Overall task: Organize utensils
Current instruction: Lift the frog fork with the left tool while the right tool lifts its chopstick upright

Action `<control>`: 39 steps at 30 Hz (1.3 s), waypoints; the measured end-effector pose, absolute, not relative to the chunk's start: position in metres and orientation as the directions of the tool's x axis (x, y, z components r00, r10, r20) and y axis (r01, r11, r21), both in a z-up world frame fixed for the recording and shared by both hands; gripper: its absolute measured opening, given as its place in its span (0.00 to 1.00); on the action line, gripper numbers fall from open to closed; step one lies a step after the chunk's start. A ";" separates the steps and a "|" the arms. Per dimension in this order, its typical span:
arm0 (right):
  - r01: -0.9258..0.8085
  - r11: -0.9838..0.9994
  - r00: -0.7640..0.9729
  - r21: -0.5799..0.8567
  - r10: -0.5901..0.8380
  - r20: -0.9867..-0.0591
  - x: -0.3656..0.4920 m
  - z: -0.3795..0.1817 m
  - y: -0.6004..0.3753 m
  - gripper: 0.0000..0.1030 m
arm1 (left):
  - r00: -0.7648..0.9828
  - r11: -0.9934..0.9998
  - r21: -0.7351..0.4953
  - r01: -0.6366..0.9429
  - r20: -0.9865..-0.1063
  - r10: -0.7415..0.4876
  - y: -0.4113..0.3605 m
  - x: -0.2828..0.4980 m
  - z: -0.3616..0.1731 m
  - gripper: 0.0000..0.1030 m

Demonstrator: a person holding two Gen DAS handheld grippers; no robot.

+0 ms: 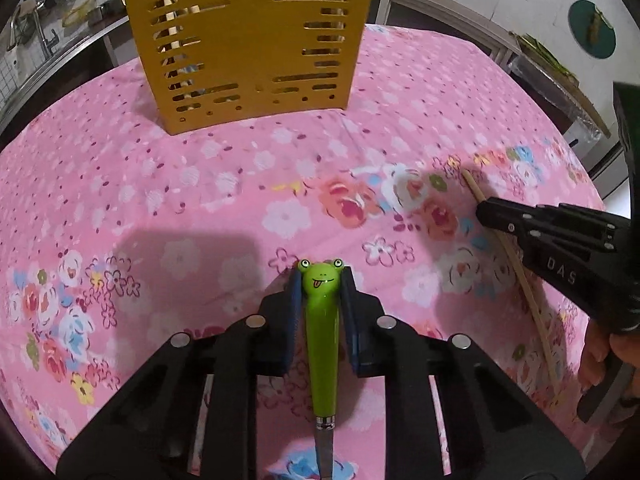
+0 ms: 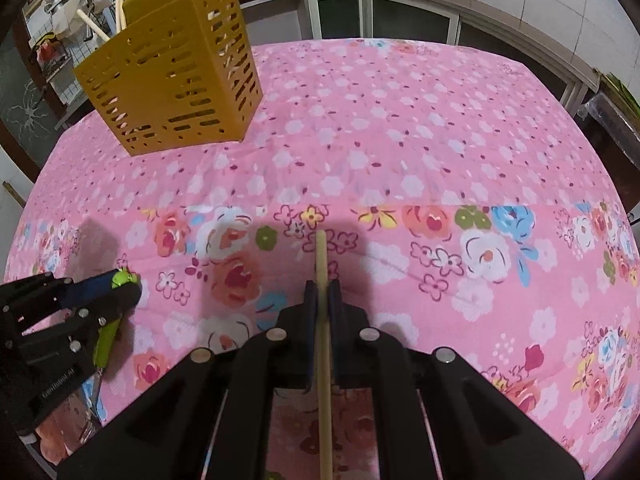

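Reading what lettering there is, the side of the right gripper (image 1: 486,210) carries raised letters "DAS" in the left wrist view, and the body of the left gripper (image 2: 126,284) shows a small line of print in the right wrist view that looks like "GenRobot.AI" but is too blurred to confirm. The left gripper (image 1: 321,292) has its blue-padded fingers (image 1: 294,312) narrowed onto the green frog-faced handle of a utensil (image 1: 321,320), pinching it near the frog head; its metal stem runs out of the bottom edge, so the working end is cut off and its kind cannot be told. The right gripper (image 2: 322,292) has its fingers closed narrowly on a wooden chopstick (image 2: 323,320), whose tip pokes out ahead over the pink floral tablecloth (image 2: 400,140) while its rear length runs out of the bottom of the frame. Only the left wrist view shows that chopstick (image 1: 516,264) from the side, and a bit of the person's right hand (image 1: 604,356) at the right edge. The yellow slotted utensil holder (image 1: 248,44) stands at the far left of the table; in that view its top is cut off, whereas the right wrist view shows the holder (image 2: 172,72) with pale wooden sticks (image 2: 94,26) rising from it.
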State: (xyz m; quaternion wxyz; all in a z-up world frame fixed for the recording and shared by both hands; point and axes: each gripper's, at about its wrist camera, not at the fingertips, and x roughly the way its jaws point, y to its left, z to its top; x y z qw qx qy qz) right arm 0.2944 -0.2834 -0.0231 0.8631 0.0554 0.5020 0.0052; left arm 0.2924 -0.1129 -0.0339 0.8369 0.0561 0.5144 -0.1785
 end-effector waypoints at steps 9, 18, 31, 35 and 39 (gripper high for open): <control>0.036 0.993 0.523 0.115 0.080 -0.849 0.292 -0.014 -0.287 0.05 | 0.436 0.933 -0.128 0.336 -0.857 -0.275 -0.102 0.301 -0.019 0.17; 0.021 0.990 0.631 0.139 0.094 -0.770 0.280 0.019 -0.284 0.06 | 0.542 0.942 -0.156 0.297 -0.785 -0.301 -0.070 0.297 0.018 0.17; -0.004 0.990 0.784 0.141 0.091 -0.614 0.259 0.069 -0.273 0.06 | 0.660 0.951 -0.165 0.262 -0.688 -0.301 -0.034 0.287 0.061 0.17; -0.015 0.990 0.810 0.141 0.095 -0.578 0.256 0.080 -0.270 0.06 | 0.689 0.951 -0.161 0.264 -0.658 -0.303 -0.028 0.283 0.073 0.17; -0.022 0.989 0.823 0.146 0.101 -0.559 0.257 0.086 -0.268 0.06 | 0.701 0.951 -0.162 0.264 -0.645 -0.304 -0.025 0.282 0.079 0.17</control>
